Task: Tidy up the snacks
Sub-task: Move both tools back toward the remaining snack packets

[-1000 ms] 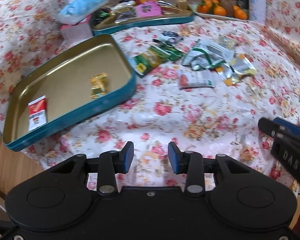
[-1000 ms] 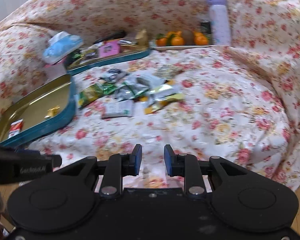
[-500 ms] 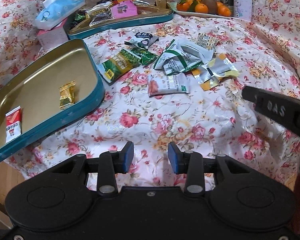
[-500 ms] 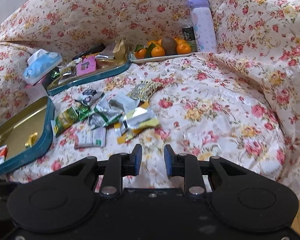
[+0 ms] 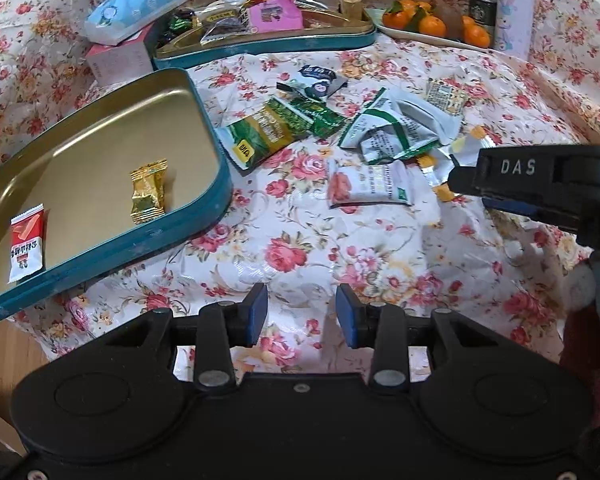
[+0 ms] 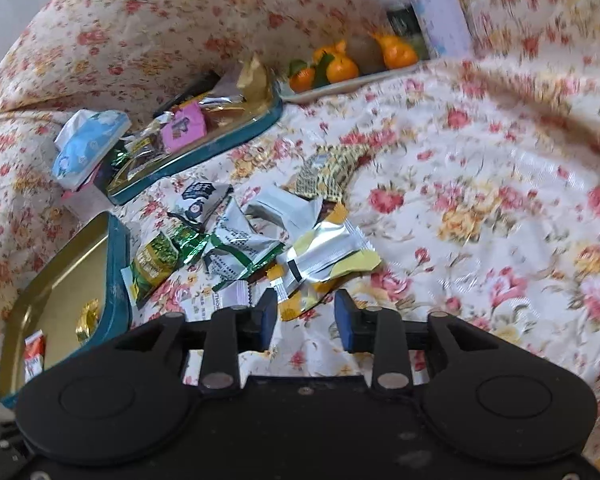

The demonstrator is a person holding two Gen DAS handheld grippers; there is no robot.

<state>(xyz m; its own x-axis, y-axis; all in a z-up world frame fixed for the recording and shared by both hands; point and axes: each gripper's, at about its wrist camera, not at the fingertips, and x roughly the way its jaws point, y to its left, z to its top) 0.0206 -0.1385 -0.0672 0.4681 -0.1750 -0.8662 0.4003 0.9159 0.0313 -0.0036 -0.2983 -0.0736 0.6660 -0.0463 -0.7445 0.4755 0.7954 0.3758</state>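
- Left wrist view: the left gripper [image 5: 300, 312] hangs over bare floral cloth [image 5: 300, 248], its blue-padded jaws spread with nothing between them.
- To its left lies an open teal tin [image 5: 216, 200] with a gold interior — two snacks are in it: a gold-wrapped candy [image 5: 148, 192] and a red and white packet [image 5: 27, 248] near the tin's near corner.
- Loose snack packets lie scattered on the cloth just right of the tin: a green packet [image 5: 260, 136], a white packet with green trim [image 5: 396, 128], and a white and pink packet [image 5: 368, 184] nearest the right gripper.
- Right wrist view: the right gripper [image 6: 306, 320] points down at the near edge of the pile, over a silver and yellow packet [image 6: 328, 256]. Its jaws are opening; no packet is between them yet.
- Behind the pile sit a second teal tin [image 6: 220, 148] already full of snacks, a blue tissue pack [image 6: 88, 148], a plate of oranges [image 6: 340, 68] and a pale bottle [image 6: 436, 8].
- Risk, as I judge it: the packets overlap and are slick foil, so closing on them could pinch two at once or let one slide free — and the soft, wrinkled cloth could get caught in the jaws with it.
- Much of the right view is blurred, so fine contact is hard to tell.
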